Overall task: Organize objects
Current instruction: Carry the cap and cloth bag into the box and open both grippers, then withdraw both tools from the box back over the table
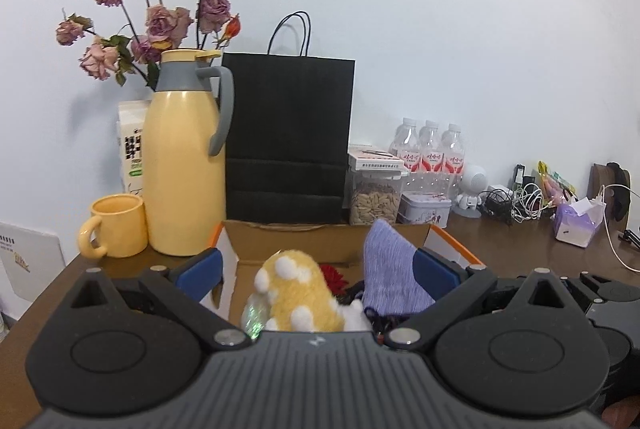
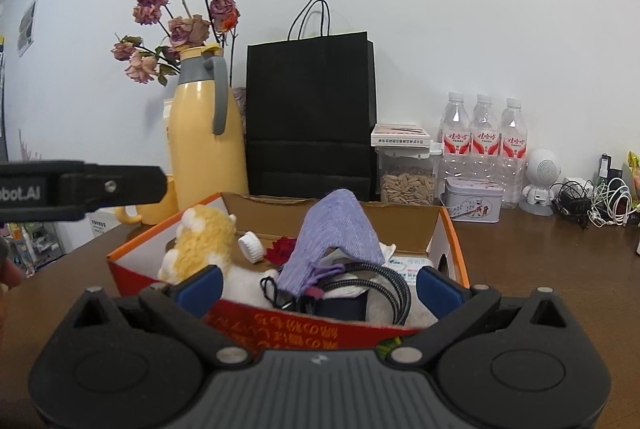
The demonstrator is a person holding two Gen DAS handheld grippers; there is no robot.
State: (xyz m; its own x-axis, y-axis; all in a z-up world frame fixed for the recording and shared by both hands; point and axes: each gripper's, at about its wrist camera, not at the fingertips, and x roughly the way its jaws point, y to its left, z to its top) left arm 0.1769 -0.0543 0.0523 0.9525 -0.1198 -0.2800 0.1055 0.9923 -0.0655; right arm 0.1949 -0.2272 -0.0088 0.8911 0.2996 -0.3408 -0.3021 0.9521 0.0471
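Observation:
An orange-and-red cardboard box (image 2: pixel 448 249) stands on the brown table and holds a yellow-and-white plush toy (image 2: pixel 204 245), a folded purple knit cloth (image 2: pixel 336 233), a black braided cable (image 2: pixel 384 289), a white cap and a red item. The box also shows in the left wrist view (image 1: pixel 448 241) with the plush toy (image 1: pixel 300 293) and the cloth (image 1: pixel 392 269). My left gripper (image 1: pixel 316 275) is open just above the box, its blue pads either side of the plush. My right gripper (image 2: pixel 318 285) is open at the box's near wall and holds nothing.
Behind the box stand a yellow thermos jug (image 1: pixel 184 169), a yellow mug (image 1: pixel 116 227), a black paper bag (image 1: pixel 288 141), a jar of seeds (image 1: pixel 374 199), a tin (image 1: pixel 424 207) and three water bottles (image 1: pixel 430 149). Cables (image 1: pixel 516 203) and a tissue pack (image 1: pixel 578 225) lie to the right.

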